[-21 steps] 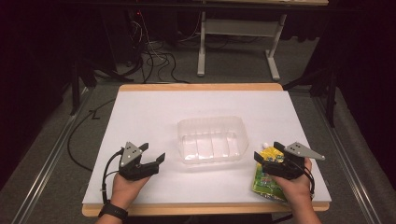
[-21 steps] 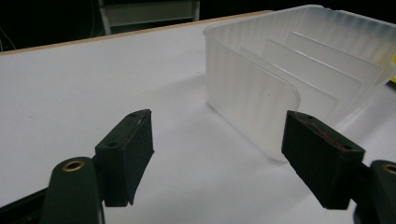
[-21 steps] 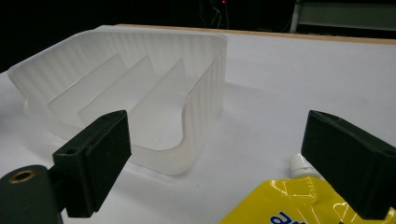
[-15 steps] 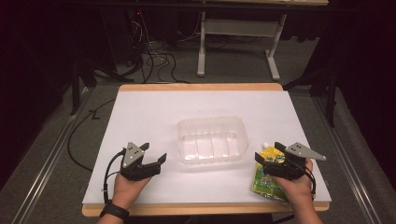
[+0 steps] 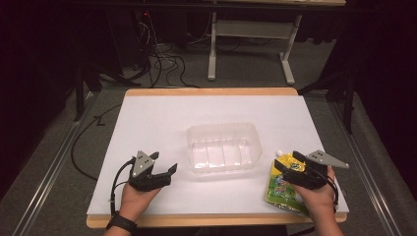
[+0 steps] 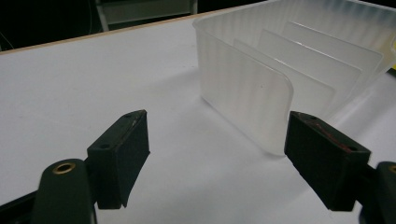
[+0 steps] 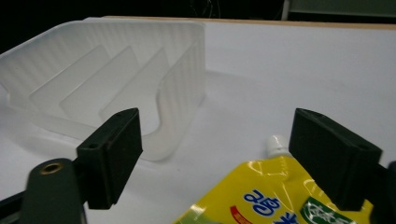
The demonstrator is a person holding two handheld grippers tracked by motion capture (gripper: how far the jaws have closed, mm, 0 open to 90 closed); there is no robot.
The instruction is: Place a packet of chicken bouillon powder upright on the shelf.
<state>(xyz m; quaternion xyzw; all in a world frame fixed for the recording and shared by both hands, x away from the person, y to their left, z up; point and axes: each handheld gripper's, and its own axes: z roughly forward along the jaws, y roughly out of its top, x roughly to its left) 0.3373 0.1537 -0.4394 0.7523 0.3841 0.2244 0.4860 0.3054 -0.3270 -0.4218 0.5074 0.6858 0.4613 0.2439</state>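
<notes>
A clear plastic container [image 5: 223,146] with ribbed walls sits in the middle of the white table [image 5: 162,118]. A yellow and green spouted pouch [image 5: 282,183] lies flat near the front right corner, white cap [image 7: 276,144] pointing toward the container. My right gripper [image 5: 287,164] hovers open just over the pouch's spout end; the pouch [image 7: 275,196] lies between and under its jaws. My left gripper [image 5: 164,164] stands open at the front left, nothing between its jaws, aimed at the container's near left corner [image 6: 266,107].
The table's wooden edge [image 5: 211,91] runs along the back. Behind it are a desk frame [image 5: 251,44] and loose cables [image 5: 162,59] on the floor. A cable [image 5: 118,179] trails from the left gripper.
</notes>
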